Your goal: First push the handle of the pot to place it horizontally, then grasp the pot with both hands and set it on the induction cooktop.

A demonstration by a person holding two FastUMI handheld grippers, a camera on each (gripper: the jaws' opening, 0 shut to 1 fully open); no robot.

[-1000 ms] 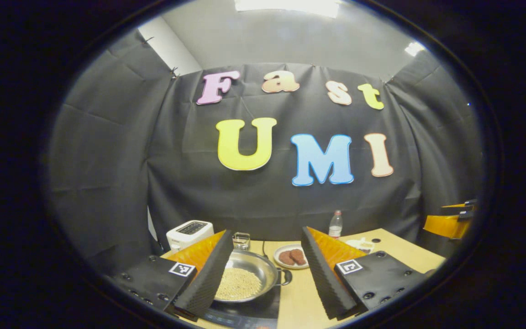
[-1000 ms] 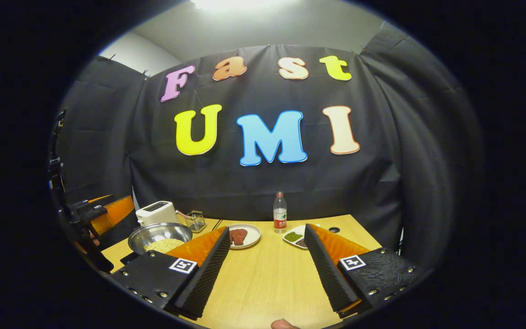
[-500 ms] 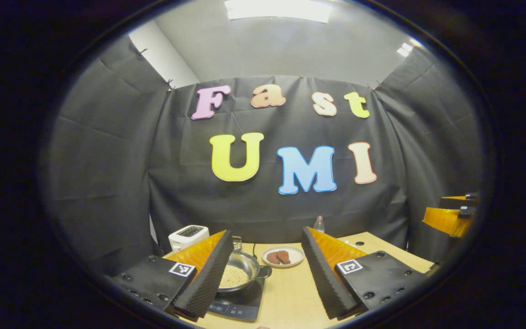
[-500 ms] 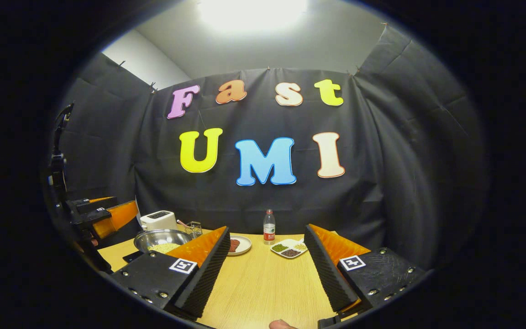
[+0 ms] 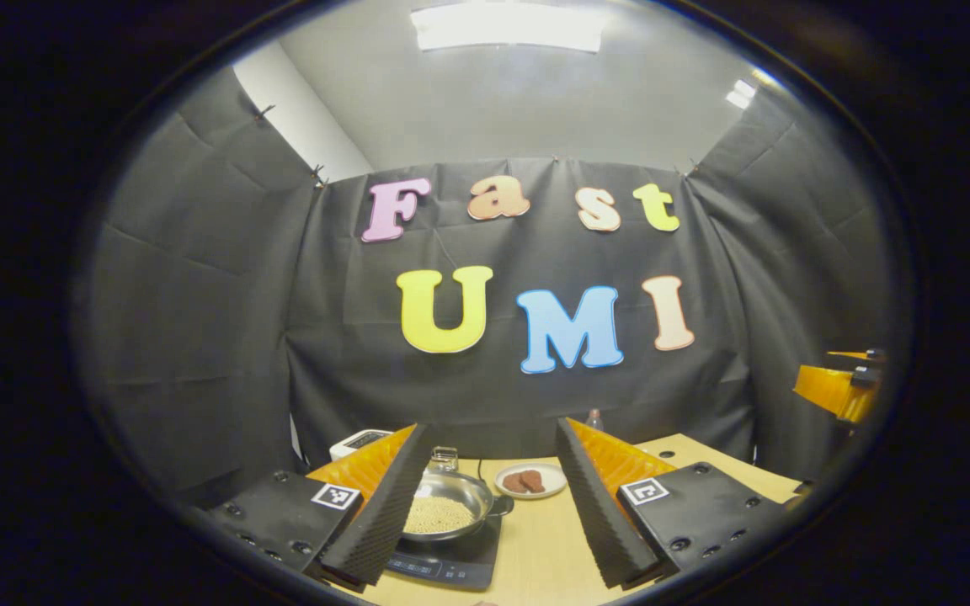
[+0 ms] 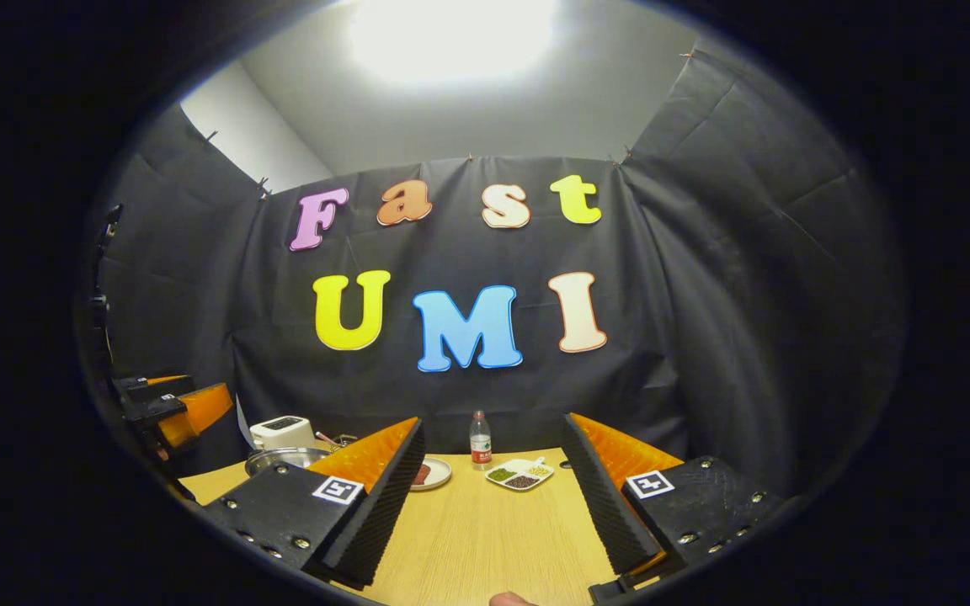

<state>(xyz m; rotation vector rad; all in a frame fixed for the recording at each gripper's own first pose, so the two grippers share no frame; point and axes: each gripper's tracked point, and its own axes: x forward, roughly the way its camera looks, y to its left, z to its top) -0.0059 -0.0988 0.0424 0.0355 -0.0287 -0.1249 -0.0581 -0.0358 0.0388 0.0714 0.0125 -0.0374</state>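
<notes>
Jaws wide apart on both the left gripper (image 5: 493,505) and right gripper (image 6: 493,505), holding nothing. Pot (image 5: 443,512) sits on the induction cooktop (image 5: 451,566), plate (image 5: 530,480) just beyond on the counter (image 5: 548,555) — task looks complete.

Silver pot (image 5: 451,492); pale wooden table (image 6: 493,539)

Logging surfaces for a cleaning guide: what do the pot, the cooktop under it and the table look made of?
Pot: likely stainless steel, silvery with bright reflections on its wall. Induction cooktop: smooth, dark and glossy, probably glass. Table: pale wood or wood-look laminate with a straight grain pattern; which one cannot be told.
</notes>
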